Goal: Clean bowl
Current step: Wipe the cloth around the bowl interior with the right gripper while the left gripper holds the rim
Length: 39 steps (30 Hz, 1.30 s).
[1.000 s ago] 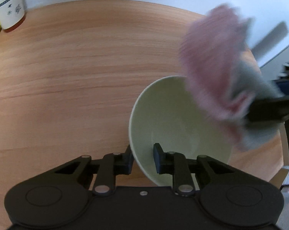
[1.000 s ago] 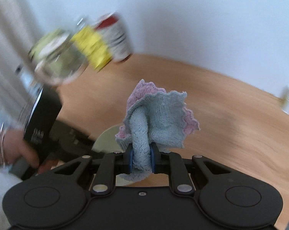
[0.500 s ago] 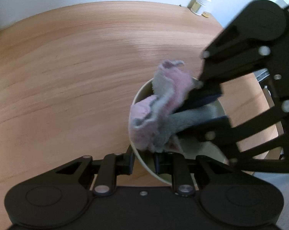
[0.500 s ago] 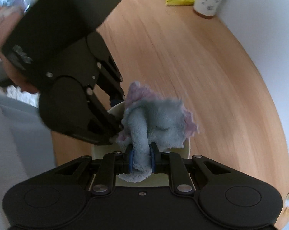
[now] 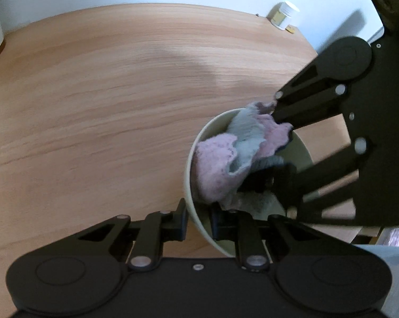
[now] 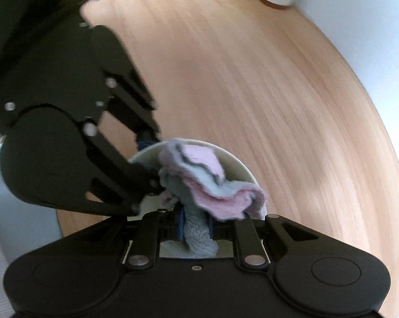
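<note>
Left tool (image 5: 198, 221) pinches the pale bowl's (image 5: 191, 159) near rim, steadying it on the wooden worktop (image 5: 106, 92). Right tool (image 6: 195, 225) clamps a pink-grey cloth (image 6: 212, 182), bunched inside the bowl. Step: wiping the interior, just begun by the look. Next likely needs a circular sweep, rim held firm.

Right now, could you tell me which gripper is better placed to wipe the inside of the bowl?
Right. The right gripper is shut on the cloth, already down inside the bowl. The left gripper is clamped on the bowl's rim, steadying it.
</note>
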Tool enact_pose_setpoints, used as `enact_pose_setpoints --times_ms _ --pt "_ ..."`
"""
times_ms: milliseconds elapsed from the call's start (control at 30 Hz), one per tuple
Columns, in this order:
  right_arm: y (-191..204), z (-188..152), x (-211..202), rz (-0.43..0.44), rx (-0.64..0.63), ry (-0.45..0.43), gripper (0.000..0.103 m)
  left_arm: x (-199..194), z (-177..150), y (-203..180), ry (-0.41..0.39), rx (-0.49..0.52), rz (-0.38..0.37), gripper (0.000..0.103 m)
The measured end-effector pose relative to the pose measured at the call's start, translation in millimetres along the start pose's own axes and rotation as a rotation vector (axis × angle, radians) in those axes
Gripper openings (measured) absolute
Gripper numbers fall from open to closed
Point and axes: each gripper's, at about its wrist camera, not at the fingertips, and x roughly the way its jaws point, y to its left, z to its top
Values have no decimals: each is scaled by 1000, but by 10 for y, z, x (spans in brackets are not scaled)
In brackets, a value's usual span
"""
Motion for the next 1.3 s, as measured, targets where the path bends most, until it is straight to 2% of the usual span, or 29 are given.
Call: enact_pose_setpoints --times_ms 167,400,467,533,567,667,733,800,1033,1133,1200,1233,1300 --pt "-250 -111 -81 45 271 -49 15 -22 -39 -18 -14 -47 10 17" --pt "-243 -215 -151 43 413 -76 15 0 -33 17 -13 -130 19 17" --pt "-291 -353 -228 47 497 -74 15 42 -19 44 -8 -202 12 16" --pt "-445 -308 -181 46 595 -55 15 52 -17 9 -6 -226 17 16" --pt "-525 -308 -161 49 695 -32 15 51 -12 0 -6 -223 23 16" --pt "-582 -367 -184 53 821 -25 16 41 32 -43 11 -195 42 16" --pt "-539 -344 -165 53 828 -28 16 5 88 -91 24 -138 87 27" --pt "-506 -324 -148 44 813 -28 16 -22 105 -97 30 -100 116 34" --pt "-610 -518 -277 15 695 -27 17 -72 313 -104 74 17 153 42" --pt "-568 -552 -338 8 632 -18 17 -56 375 -169 82 97 178 42" --pt "-560 -549 -371 7 613 -11 17 -22 427 -202 102 146 169 40" --pt "-572 -559 -382 8 616 -13 17 29 482 -221 132 176 158 35" --pt "-587 -570 -389 8 622 -16 17 74 531 -220 153 202 151 31"
